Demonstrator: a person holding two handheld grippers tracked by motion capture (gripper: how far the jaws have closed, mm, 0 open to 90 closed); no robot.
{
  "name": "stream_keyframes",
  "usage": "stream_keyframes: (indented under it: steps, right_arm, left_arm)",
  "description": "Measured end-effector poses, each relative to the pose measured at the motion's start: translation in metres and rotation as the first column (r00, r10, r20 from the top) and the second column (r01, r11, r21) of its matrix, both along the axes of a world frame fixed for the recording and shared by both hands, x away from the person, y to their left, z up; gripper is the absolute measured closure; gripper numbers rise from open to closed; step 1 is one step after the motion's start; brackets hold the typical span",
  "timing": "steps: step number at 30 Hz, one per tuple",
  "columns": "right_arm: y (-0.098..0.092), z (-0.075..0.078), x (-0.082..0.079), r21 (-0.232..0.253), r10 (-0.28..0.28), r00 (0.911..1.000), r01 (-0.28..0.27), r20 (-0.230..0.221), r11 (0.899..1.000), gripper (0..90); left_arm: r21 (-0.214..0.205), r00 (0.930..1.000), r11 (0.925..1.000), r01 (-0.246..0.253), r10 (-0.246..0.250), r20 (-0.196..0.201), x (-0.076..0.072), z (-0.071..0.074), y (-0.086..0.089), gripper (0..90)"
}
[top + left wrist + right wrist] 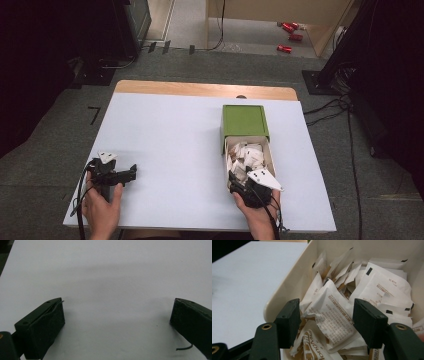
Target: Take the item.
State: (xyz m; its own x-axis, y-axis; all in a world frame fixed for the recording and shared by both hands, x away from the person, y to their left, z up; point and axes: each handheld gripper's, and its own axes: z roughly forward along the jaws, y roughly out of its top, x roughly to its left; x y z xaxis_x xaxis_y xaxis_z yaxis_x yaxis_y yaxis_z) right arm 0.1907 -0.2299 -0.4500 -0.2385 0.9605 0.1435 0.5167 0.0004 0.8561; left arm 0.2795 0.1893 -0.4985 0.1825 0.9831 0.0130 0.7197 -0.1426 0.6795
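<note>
- The right gripper (325, 322) has its jaws apart, one on each side of a white packet (334, 317) with small print; the pads do not press on it.
- That packet lies on top of a heap of similar packets (372, 287) in a cream drawer (270, 156), pulled out of a green box (243, 122).
- The left gripper (117, 322) rests with its jaws wide apart over the bare white table (170, 150), holding nothing, well apart from the drawer.
</note>
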Motion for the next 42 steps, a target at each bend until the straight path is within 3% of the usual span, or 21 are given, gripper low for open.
stream_keyframes:
  steps: [11,15,29,34,38,42]
  right_arm:
    - [-0.001,-0.003,0.002,-0.031,-0.006,1.0000,0.006,0.005,1.000,40.7]
    - [-0.006,0.001,0.000,-0.029,-0.046,0.9985,0.047,0.029,0.998,46.1]
    - [-0.022,0.008,-0.007,-0.005,-0.101,0.9923,0.102,0.073,0.995,59.3]
    - [-0.028,0.012,-0.012,0.000,-0.127,0.9868,0.128,0.100,0.992,69.1]
    - [-0.033,0.014,-0.015,0.035,-0.116,0.9887,0.113,0.095,0.993,72.9]
    - [-0.031,0.014,-0.016,0.040,-0.093,0.9914,0.090,0.092,0.995,72.8]
  left_arm:
    - [0.000,1.0000,1.0000,0.000,0.000,0.000,0.000,0.000,0.000,0.0]
    - [0.000,1.0000,1.0000,0.000,0.000,0.000,0.000,0.000,0.000,0.0]
    - [0.000,1.0000,1.0000,0.000,0.000,0.000,0.000,0.000,0.000,0.0]
    - [0.000,1.0000,1.0000,0.000,0.000,0.000,0.000,0.000,0.000,0.0]
    - [0.000,1.0000,1.0000,0.000,0.000,0.000,0.000,0.000,0.000,0.0]
    - [0.000,1.0000,1.0000,0.000,0.000,0.000,0.000,0.000,0.000,0.0]
